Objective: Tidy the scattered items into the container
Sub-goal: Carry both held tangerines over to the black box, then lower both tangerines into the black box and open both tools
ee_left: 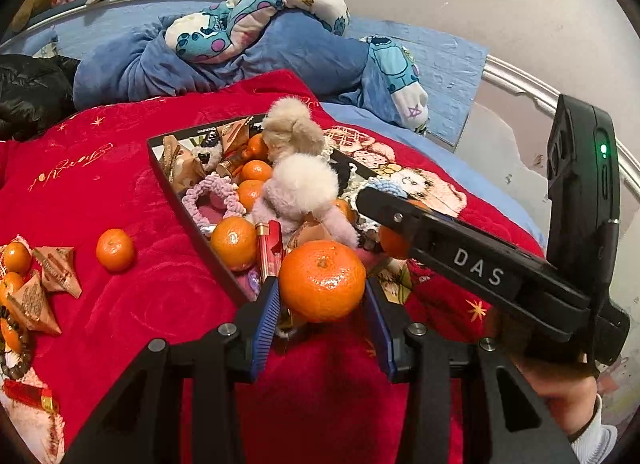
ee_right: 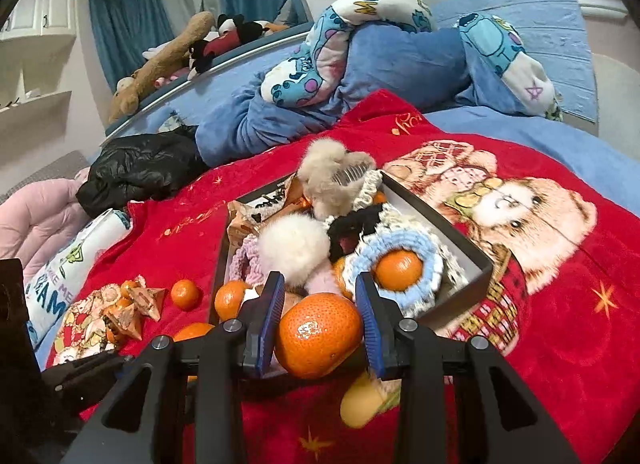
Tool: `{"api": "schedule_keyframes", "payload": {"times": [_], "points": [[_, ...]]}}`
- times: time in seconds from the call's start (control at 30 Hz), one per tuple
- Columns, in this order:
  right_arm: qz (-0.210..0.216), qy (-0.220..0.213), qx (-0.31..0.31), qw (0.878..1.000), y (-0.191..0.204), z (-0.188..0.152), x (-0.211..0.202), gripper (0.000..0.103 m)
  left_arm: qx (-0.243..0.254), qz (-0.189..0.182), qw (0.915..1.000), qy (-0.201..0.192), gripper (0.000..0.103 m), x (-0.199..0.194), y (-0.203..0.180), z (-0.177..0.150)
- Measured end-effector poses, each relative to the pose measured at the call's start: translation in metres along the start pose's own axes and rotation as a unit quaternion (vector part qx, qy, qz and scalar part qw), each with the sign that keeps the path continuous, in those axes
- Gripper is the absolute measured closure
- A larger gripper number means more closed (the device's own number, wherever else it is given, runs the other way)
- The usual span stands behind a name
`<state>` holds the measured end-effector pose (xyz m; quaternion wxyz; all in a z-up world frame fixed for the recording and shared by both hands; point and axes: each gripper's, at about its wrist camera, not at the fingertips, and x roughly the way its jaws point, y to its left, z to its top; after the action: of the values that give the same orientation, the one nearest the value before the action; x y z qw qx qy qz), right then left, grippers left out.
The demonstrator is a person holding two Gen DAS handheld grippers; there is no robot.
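My left gripper [ee_left: 321,288] is shut on a tangerine [ee_left: 322,280], held between its blue pads just over the near corner of the black open box [ee_left: 160,167]. The box holds several tangerines, fluffy hair clips, scrunchies and wrapped snacks. My right gripper [ee_right: 319,296] is shut on another tangerine [ee_right: 320,334] at the near edge of the same box [ee_right: 460,240]. From the left wrist view, the right gripper [ee_left: 390,232] reaches in from the right over the box. One loose tangerine [ee_left: 115,250] lies on the red blanket left of the box.
Triangular wrapped snacks [ee_left: 56,268], more tangerines and a bead bracelet [ee_left: 16,360] lie at the blanket's left edge. A yellow rounded object [ee_right: 364,400] sits under the right gripper. Blue bedding, a printed pillow [ee_left: 256,19] and a black jacket [ee_right: 140,167] lie behind the box.
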<state>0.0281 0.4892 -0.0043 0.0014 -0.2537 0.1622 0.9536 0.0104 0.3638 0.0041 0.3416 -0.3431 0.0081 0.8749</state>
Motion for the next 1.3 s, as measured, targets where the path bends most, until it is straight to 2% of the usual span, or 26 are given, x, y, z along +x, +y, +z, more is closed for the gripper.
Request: {"api": "schedule_keyframes", "payload": {"times": [0.43,0.63,0.8,1.3], "points": [[0.023,0.005,0.04,0.999,-0.029,0.001,0.022,0.068,0.0,0.019,0.9997,0.017,0.059,0.037,0.002,0.009],[0.027,0.0,0.035,0.999,-0.028,0.007,0.032,0.068,0.012,0.036,0.9993,0.006,0.059,0.044,0.002,0.014],[0.021,-0.006,0.024,0.999,-0.026,0.011,0.041,0.068,0.01,0.037,0.9993,0.003,0.059,0.048,0.008,0.016],[0.024,-0.019,0.007,1.0,-0.022,0.007,0.032,0.066,0.011,0.033,0.9994,-0.006,0.059,0.046,0.009,0.011]]}}
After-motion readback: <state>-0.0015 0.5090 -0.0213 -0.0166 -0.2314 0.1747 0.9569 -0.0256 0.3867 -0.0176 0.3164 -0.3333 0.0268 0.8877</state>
